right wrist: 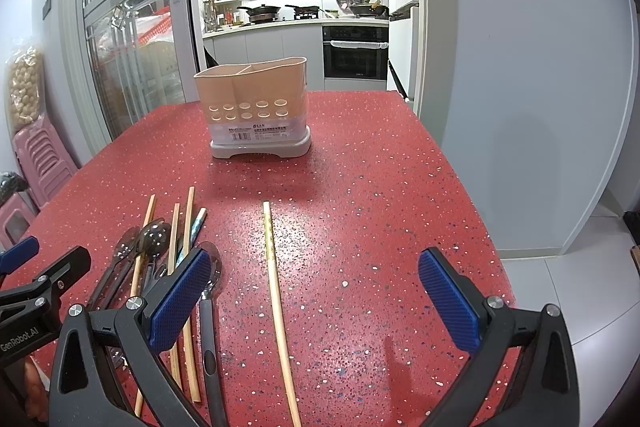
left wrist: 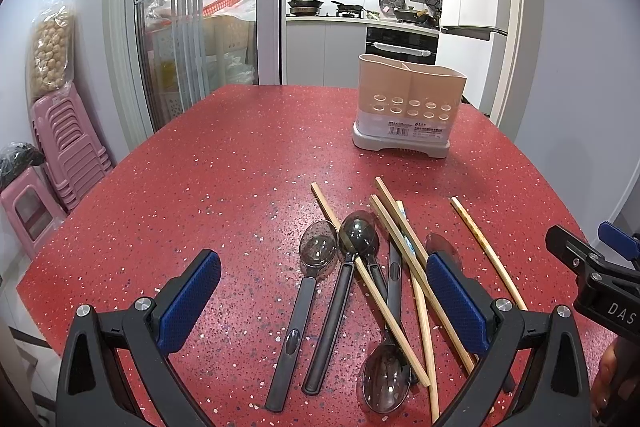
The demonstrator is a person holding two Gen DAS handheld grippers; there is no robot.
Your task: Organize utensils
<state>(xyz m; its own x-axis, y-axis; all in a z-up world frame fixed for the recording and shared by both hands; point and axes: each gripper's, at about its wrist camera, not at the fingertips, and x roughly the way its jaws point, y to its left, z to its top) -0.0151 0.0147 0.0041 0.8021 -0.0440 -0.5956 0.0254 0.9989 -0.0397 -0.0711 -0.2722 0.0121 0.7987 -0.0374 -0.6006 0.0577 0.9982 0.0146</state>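
- Utensils lie loose in a heap on the red speckled table point(left wrist: 200, 167), towards its near edge: dark spoons point(left wrist: 358, 239) with long black handles and pale wooden chopsticks point(left wrist: 400, 239) crossing over them.
- Left gripper point(left wrist: 324, 291) hovers low over the heap, released, its blue-padded fingers point(left wrist: 192, 295) spread wide to either side of the spoons and holding nothing.
- Right gripper point(right wrist: 314, 291) also hangs released and empty, level above the table, fingers wide apart.
- One single chopstick point(right wrist: 276, 291) lies apart from the heap, running lengthwise between the right gripper's fingers, towards the table's right edge.
- Beige holder point(left wrist: 410, 99), two compartments with round holes in its front wall, stands upright on a grey base near the table's far edge, well apart from the heap.
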